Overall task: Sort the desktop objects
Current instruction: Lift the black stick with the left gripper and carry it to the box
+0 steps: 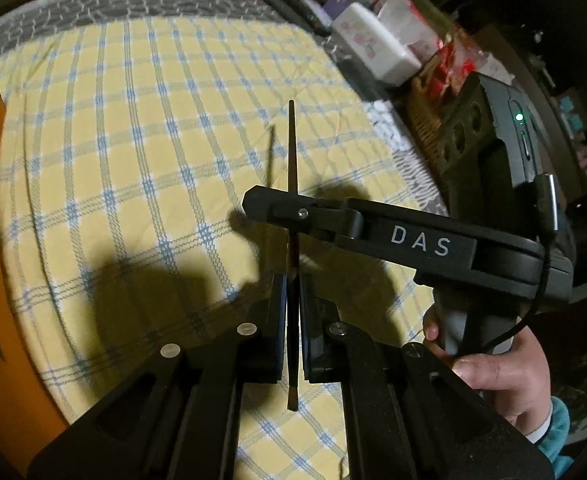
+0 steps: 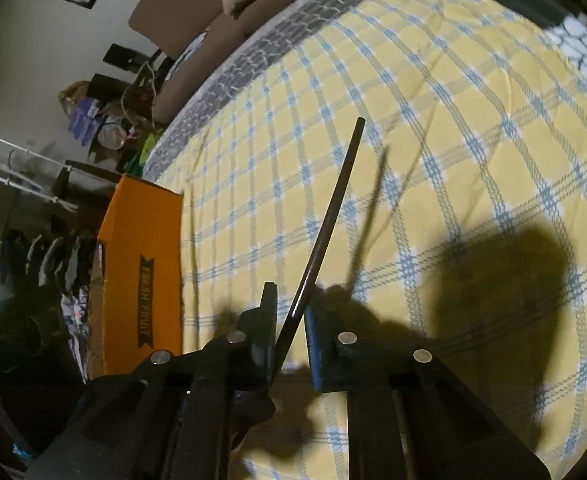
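A thin dark stick (image 1: 292, 152) stands between the pads of my left gripper (image 1: 292, 280), which is shut on its lower part. The stick's top points away over the yellow and blue checked cloth (image 1: 133, 120). My right gripper (image 1: 277, 206) reaches in from the right and crosses the same stick higher up. In the right wrist view the stick (image 2: 333, 208) runs slanted up and to the right out of the right gripper (image 2: 289, 312), which is shut on it. A hand (image 1: 493, 372) holds the right gripper's handle.
An orange cardboard box (image 2: 141, 264) marked FRESH FRUIT stands along the cloth's left edge. A white tissue box (image 1: 373, 48), red packets and a wicker basket (image 1: 425, 120) crowd the far right. Clutter lies on the floor beyond the table (image 2: 105, 128).
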A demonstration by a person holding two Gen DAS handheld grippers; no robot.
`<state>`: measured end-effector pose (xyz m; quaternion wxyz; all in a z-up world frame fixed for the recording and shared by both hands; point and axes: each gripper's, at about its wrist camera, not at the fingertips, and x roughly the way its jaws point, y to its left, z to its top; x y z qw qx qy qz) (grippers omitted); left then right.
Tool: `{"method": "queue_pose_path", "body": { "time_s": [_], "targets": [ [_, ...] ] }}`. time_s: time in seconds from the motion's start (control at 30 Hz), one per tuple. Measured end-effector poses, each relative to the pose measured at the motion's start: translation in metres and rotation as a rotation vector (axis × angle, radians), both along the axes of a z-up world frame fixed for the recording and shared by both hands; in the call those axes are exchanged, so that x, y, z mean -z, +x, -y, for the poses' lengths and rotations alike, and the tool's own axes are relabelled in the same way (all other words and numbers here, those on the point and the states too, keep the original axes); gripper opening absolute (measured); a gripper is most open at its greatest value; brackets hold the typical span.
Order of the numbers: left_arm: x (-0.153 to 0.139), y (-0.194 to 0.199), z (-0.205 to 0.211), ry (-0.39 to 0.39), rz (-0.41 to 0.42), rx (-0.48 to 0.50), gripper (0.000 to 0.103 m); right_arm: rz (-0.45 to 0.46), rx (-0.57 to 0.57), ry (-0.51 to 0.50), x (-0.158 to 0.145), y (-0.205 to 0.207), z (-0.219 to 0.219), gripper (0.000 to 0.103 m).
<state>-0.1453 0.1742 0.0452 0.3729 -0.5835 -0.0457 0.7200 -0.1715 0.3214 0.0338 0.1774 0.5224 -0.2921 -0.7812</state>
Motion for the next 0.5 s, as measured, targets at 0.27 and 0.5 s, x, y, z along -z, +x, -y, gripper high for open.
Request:
{"method": "queue_pose_path", "body": {
  "time_s": [0.27,0.5],
  "targets": [
    [-0.047,0.012,0.031,0.031,-0.105,-0.023,0.006,-0.127,-0.039,0.012,-0.054,0.01,0.028,0.013],
    [-0.078,0.02,0.084,0.041,-0.176,-0.067,0.006,-0.228,-0.153,0.128,-0.099,0.022,0.095,0.013]
  ]
}}
